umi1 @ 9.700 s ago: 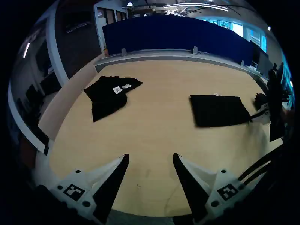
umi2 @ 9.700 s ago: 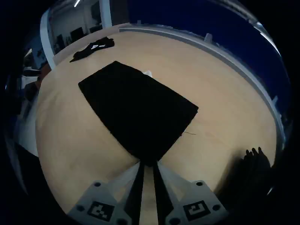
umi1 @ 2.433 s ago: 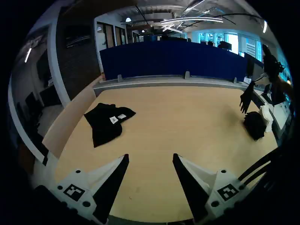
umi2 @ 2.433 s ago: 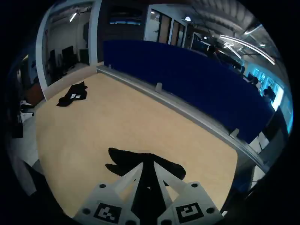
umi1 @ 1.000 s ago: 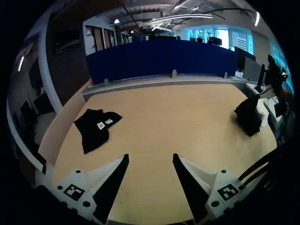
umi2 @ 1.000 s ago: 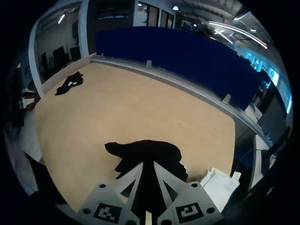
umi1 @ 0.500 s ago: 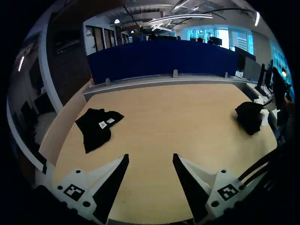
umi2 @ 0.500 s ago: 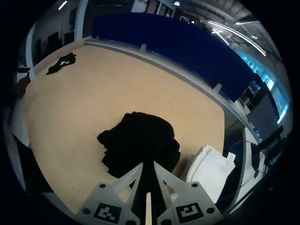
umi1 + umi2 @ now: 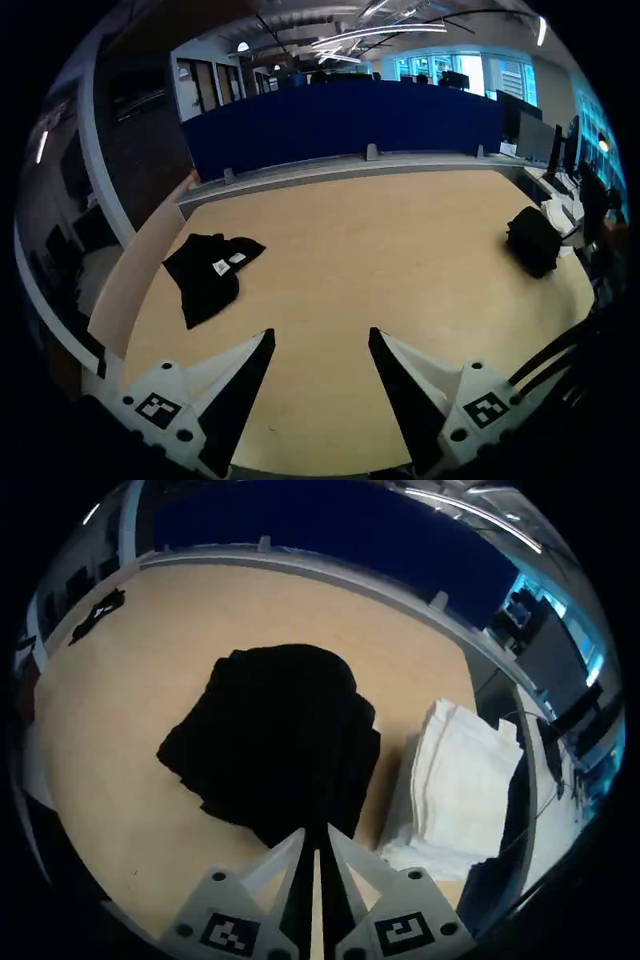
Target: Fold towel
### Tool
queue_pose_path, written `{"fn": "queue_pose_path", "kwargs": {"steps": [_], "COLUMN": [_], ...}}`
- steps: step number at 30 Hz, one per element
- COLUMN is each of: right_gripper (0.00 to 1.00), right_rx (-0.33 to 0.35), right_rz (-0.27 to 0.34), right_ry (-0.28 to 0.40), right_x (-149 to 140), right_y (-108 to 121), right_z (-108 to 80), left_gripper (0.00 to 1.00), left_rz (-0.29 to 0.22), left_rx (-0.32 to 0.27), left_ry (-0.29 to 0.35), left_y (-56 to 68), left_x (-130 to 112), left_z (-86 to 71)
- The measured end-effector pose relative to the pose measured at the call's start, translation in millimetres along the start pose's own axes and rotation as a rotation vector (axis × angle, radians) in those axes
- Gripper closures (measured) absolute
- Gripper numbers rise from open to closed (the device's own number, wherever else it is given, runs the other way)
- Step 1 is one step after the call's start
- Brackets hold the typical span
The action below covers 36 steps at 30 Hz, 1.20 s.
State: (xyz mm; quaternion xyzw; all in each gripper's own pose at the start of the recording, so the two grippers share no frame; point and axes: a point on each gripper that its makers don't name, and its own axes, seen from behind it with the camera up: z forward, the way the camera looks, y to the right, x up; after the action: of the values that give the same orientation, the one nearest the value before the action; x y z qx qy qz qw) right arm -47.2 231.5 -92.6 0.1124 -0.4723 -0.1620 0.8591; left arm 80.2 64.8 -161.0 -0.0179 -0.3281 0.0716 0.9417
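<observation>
left tool (image 9: 321, 331) fingers apart, level over table (image 9: 360, 240) | right tool (image 9: 316, 832) tilted down, clamped on black towel (image 9: 280, 728) edge

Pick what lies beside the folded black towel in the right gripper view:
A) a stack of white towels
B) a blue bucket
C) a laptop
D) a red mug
A: a stack of white towels lies just to the right of the folded black towel.

A pale wooden table (image 9: 360, 240) carries three things; a crumpled black cloth (image 9: 206, 272) with white labels lies near its far left side; a black towel pile (image 9: 280, 728) rests near the right edge; a white towel stack (image 9: 464, 792) lies just beside that pile.
</observation>
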Motion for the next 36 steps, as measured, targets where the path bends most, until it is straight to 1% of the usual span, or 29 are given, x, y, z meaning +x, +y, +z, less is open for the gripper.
{"fn": "queue_pose_path", "kwargs": {"steps": [6,9,13,15,17,21,27,29,30,31,36], "right_gripper": [0.97,0.97,0.96,0.95,0.91,0.82,0.44,0.37,0.36,0.35,0.25], "right_rx": [-0.001,-0.007,-0.020,-0.028,-0.036,-0.051,-0.088,-0.091,-0.093,-0.085,-0.056], "right_rz": [0.054,0.067,0.079,0.085,0.088,0.091,0.101,0.106,0.109,0.111,0.124], "right_ry": [-0.013,-0.009,0.014,0.027,0.041,0.071,0.096,0.107,0.112,0.121,0.176], "right_x": [-7.6,-9.3,-6.9,-4.8,-2.6,0.8,3.0,7.0,8.9,13.8,43.2], "right_y": [-6.9,-9.1,-8.2,-7.1,-6.8,-7.3,-2.9,-2.7,-2.7,-4.7,-13.4], "right_z": [15.4,18.2,13.7,9.4,4.0,-9.2,-29.2,-33.0,-34.8,-35.8,-38.0], "left_gripper": [0.14,0.14,0.14,0.14,0.14,0.14,0.14,0.14,0.14,0.14,0.13], "left_rz": [0.008,0.011,0.015,0.017,0.018,0.016,0.013,0.014,0.015,0.015,0.012], "left_rx": [-0.003,-0.004,-0.007,-0.009,-0.009,-0.010,-0.017,-0.019,-0.020,-0.020,-0.020], "left_ry": [-0.003,-0.003,-0.003,-0.003,-0.002,-0.003,-0.007,-0.006,-0.006,-0.006,-0.003], "left_y": [3.1,3.9,4.2,4.1,3.7,2.7,3.8,4.5,4.8,5.1,5.8], "left_x": [0.7,1.8,3.8,4.9,5.5,6.3,4.6,4.5,4.5,4.8,7.1], "left_z": [1.3,2.1,3.3,3.9,4.5,5.7,8.5,9.0,9.2,9.2,8.9]}}
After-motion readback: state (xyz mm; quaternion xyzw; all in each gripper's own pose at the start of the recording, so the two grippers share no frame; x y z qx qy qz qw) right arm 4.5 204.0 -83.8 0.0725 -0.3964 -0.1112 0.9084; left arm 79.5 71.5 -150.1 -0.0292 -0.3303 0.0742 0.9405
